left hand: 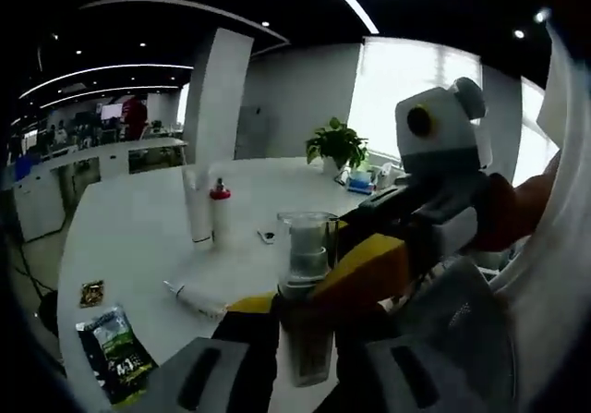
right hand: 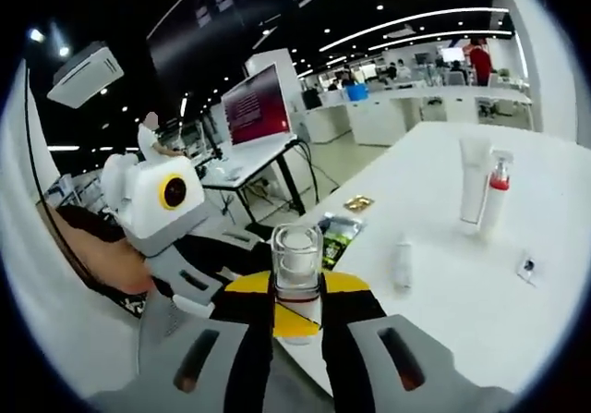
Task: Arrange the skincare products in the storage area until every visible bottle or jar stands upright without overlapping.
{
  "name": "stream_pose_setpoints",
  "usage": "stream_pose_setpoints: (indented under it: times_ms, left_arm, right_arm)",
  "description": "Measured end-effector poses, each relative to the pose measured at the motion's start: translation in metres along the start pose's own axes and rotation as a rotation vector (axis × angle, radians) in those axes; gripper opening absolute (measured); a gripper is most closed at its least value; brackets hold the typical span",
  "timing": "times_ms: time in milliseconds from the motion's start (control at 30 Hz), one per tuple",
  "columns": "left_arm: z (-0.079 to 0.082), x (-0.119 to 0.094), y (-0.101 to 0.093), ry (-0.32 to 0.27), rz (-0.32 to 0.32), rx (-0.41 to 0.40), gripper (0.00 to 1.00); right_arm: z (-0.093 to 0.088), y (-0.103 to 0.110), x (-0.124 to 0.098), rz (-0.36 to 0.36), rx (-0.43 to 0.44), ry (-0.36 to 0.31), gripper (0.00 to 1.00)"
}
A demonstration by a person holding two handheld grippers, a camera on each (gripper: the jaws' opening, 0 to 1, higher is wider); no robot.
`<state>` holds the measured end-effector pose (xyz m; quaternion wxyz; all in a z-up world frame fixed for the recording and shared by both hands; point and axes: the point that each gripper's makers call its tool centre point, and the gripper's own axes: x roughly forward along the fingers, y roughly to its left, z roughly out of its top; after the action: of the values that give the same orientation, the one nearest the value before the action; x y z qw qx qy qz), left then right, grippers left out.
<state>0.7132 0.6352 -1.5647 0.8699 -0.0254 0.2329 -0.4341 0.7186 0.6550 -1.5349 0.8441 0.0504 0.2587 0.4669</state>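
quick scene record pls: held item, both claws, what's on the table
held item: clear plastic jar with white inner cup, upright, lifted off the table
left claw: shut on the jar
right claw: shut on the jar
standing: tall white tube beside white pump bottle with red collar
lying flat: small white tube
table: white tabletop
other: green sachet near table edge

jar [right hand: 297, 267]: clear, glossy, glass or plastic unclear | table [right hand: 545, 237]: smooth matt white | tube [left hand: 198, 206]: matt white plastic | pump bottle [right hand: 493, 202]: white plastic, red collar | sachet [left hand: 115, 354]: glossy foil-like | gripper [left hand: 305, 339]: matt black jaws, yellow tips
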Motion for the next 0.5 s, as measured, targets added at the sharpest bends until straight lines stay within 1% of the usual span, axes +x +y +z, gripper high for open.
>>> stream_pose_setpoints:
  times_ms: [67, 167, 233, 333, 367, 400, 467, 500]
  left_arm:
    - [0.000, 0.001, -0.001, -0.002, -0.002, 0.004, 0.24]
    - [0.002, -0.001, 0.000, -0.003, 0.008, 0.031, 0.24]
    - [0.001, -0.002, 0.002, 0.001, 0.016, 0.028, 0.24]
    - [-0.016, -0.006, 0.008, 0.095, 0.042, 0.016, 0.25]
    - [-0.022, -0.010, 0.010, 0.115, 0.044, 0.032, 0.25]
    - [-0.023, -0.010, 0.011, 0.114, 0.045, 0.043, 0.25]
    - [-0.033, -0.019, 0.016, 0.142, 0.070, 0.074, 0.28]
    - [-0.034, -0.024, 0.022, 0.142, 0.085, 0.133, 0.30]
  right_arm:
    - [0.000, 0.000, -0.001, 0.000, 0.009, -0.001, 0.16]
    - [0.002, 0.000, -0.001, -0.005, 0.017, -0.014, 0.16]
    - [0.002, 0.000, 0.000, -0.009, 0.017, -0.019, 0.15]
    - [0.005, -0.001, 0.001, -0.013, 0.030, -0.036, 0.16]
    - [0.005, -0.003, 0.000, -0.013, 0.034, -0.040, 0.16]
    - [0.006, -0.003, 0.000, -0.013, 0.037, -0.041, 0.16]
    - [0.009, -0.009, -0.001, -0.026, 0.042, -0.053, 0.16]
    - [0.009, -0.012, -0.001, -0.030, 0.044, -0.056, 0.16]
